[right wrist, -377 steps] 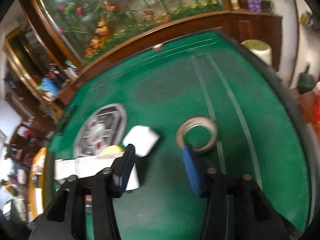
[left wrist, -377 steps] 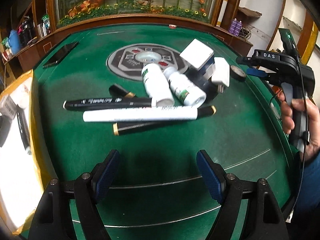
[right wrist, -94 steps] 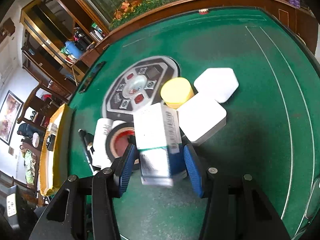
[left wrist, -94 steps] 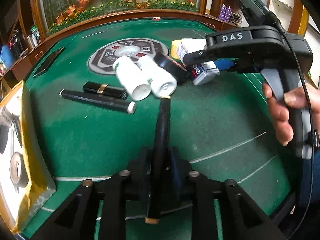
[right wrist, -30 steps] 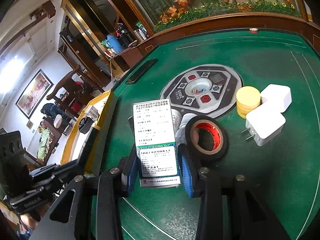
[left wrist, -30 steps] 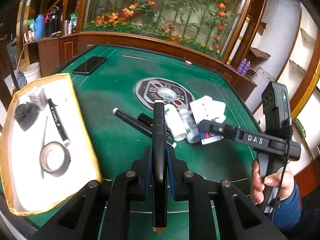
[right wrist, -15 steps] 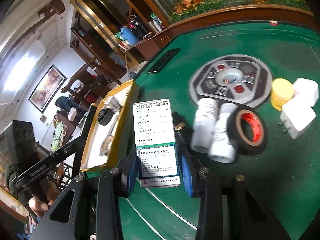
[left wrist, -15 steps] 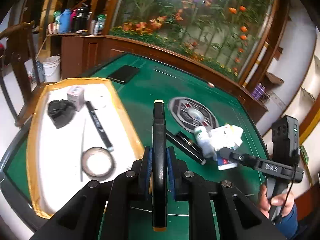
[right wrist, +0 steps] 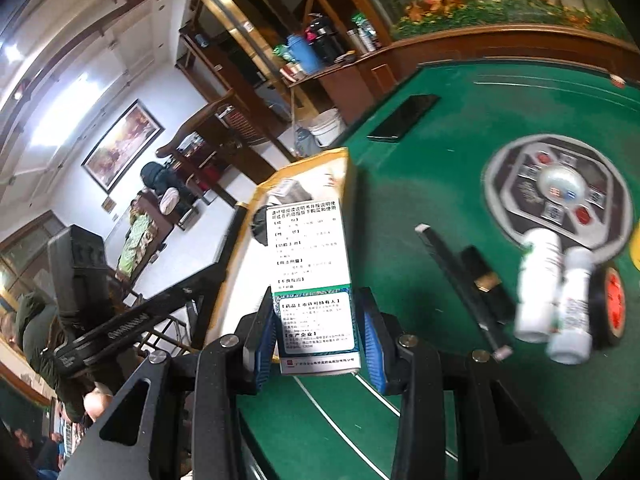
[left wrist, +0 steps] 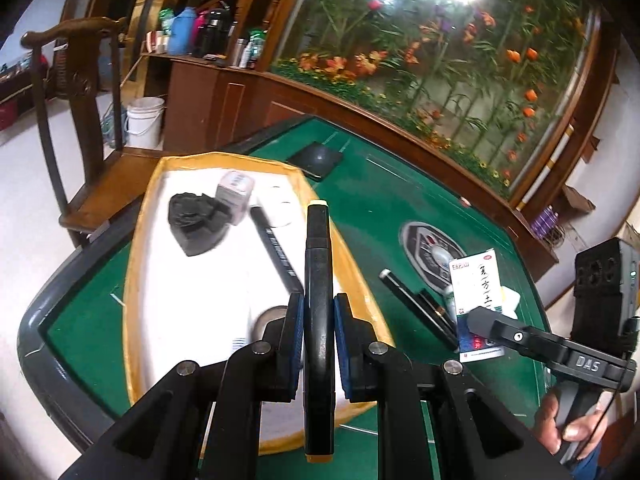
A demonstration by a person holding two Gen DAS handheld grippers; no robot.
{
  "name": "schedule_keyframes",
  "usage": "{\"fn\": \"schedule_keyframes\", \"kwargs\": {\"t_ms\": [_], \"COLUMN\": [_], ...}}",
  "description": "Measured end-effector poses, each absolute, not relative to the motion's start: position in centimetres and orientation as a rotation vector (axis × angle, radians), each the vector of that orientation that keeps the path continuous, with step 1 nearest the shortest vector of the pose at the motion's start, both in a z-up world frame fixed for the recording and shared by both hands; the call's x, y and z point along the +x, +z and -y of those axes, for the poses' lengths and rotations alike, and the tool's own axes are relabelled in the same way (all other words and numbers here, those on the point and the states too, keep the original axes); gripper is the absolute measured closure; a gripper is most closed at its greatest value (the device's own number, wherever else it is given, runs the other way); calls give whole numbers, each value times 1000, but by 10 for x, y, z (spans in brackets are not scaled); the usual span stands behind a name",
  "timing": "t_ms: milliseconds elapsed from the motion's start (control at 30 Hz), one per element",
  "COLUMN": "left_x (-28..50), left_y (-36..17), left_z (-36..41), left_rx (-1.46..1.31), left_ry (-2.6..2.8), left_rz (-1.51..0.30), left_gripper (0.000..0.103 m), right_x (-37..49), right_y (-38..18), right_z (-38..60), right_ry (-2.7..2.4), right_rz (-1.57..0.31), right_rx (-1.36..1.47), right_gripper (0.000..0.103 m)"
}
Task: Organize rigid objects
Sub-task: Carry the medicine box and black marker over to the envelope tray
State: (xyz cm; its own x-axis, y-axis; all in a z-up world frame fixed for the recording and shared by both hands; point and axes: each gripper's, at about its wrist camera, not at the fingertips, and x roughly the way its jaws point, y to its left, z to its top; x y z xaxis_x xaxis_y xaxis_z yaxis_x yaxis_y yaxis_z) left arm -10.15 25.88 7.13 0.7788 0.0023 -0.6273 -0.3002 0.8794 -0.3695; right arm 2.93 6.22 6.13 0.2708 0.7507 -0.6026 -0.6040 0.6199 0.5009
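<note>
My left gripper [left wrist: 317, 322] is shut on a black marker pen [left wrist: 318, 264] with gold ends, held above the right edge of the yellow-rimmed white tray [left wrist: 140, 216]. My right gripper [right wrist: 316, 320] is shut on a white and green medicine box [right wrist: 310, 264], held upright above the green table [right wrist: 420, 208] near the tray's side [right wrist: 296, 168]. The box also shows in the left wrist view [left wrist: 478, 300]. On the table lie a black pen [right wrist: 460, 280], a small black tube [right wrist: 486, 280], two white bottles [right wrist: 536, 280] and a black tape roll [right wrist: 610, 304].
The tray holds a black lump [left wrist: 192, 220], a small grey box [left wrist: 236, 192], a black pen [left wrist: 276, 248] and a tape roll [left wrist: 272, 316]. A phone [left wrist: 316, 156] lies on the table beyond it. A round grey centre panel [right wrist: 556, 188] is set in the table. A wooden chair [left wrist: 80, 92] stands at left.
Both grippers have swung left toward the tray with their loads. The tray now fills more of both views and the pile of objects has shifted right.
</note>
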Motion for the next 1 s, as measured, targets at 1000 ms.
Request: {"fn": "schedule_keyframes", "kwargs": {"t_ms": [1000], "left_x": [-102], "left_y": [22], "left_z": [-314], "left_rx": [-565], "left_ry": [322], "left_rz": [-730], "left_gripper": [88], "right_x": [42], "right_y": [26], "right_z": [-201], "right_ry": [865], "right_rz": [-1001], "right_rx": [-57], "right_gripper": [66]}}
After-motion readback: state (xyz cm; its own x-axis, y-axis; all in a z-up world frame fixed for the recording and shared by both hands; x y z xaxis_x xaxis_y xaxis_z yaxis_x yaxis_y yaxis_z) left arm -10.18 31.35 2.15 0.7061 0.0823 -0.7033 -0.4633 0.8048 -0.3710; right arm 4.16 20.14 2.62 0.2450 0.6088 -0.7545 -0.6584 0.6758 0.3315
